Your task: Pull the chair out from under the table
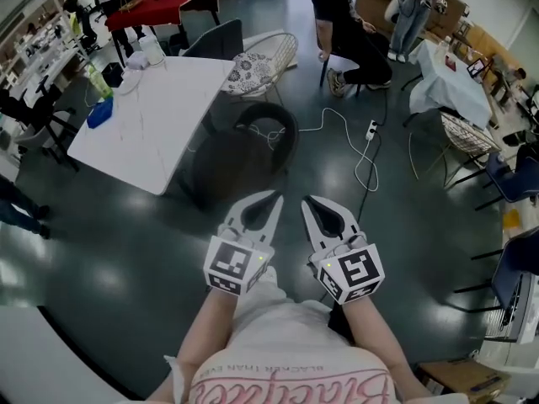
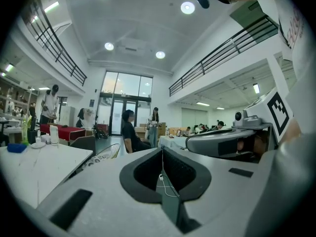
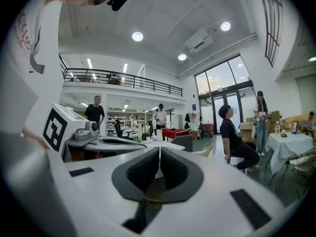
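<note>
1. Head view shows the dark round chair [image 1: 253, 154] at the near right side of the white tabletop [image 1: 147, 120]. Its seat looks partly tucked under the edge.
2. The left tool [image 1: 274, 197] and the right tool [image 1: 308, 200] are low in front of the person, side by side. They are well apart from the chair.
3. Both tools are closed tight. Neither one holds anything.
4. I think the step now is getting over to the chair.
5. To do it well, open a tool wide before it gets to the chair's round back. Put the jaws around the rim, then squeeze hard so it cannot slip.
6. Pull straight back, away from the tabletop. Go slowly so the legs slide and the chair does not tip.
7. Watch the white cable [image 1: 333, 116] on the floor. It runs right by the chair and could catch a leg.
</note>
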Demonstrator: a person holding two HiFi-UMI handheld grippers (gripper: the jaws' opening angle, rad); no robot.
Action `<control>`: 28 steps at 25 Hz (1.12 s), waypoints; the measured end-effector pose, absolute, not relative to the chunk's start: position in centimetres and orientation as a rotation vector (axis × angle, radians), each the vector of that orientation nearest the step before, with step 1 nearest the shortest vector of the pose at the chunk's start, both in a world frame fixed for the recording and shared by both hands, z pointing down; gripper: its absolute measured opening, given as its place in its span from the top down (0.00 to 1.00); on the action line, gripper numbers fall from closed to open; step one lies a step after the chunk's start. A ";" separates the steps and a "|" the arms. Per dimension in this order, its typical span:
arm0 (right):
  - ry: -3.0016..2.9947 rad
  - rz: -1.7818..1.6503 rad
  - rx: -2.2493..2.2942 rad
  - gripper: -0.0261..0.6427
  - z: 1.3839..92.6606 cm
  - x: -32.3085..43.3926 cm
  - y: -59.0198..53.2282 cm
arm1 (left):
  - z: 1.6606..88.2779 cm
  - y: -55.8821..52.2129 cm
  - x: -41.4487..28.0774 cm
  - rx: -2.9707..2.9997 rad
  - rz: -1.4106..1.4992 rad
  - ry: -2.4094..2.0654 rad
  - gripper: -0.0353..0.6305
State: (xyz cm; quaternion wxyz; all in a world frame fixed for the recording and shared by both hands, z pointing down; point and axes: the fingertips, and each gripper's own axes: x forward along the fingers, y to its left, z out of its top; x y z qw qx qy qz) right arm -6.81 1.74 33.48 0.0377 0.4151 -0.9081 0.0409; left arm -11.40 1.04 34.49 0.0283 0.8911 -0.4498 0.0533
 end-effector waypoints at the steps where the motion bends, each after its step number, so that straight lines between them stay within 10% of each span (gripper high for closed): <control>1: -2.787 0.127 1.274 0.95 33.4 -7.2 0.8 | 34.7 0.1 -11.8 2.746 0.165 -1.384 0.94; 28: -2.651 0.385 1.038 0.95 43.5 -7.2 -20.0 | 43.3 -21.3 -11.5 2.546 0.351 -1.386 0.94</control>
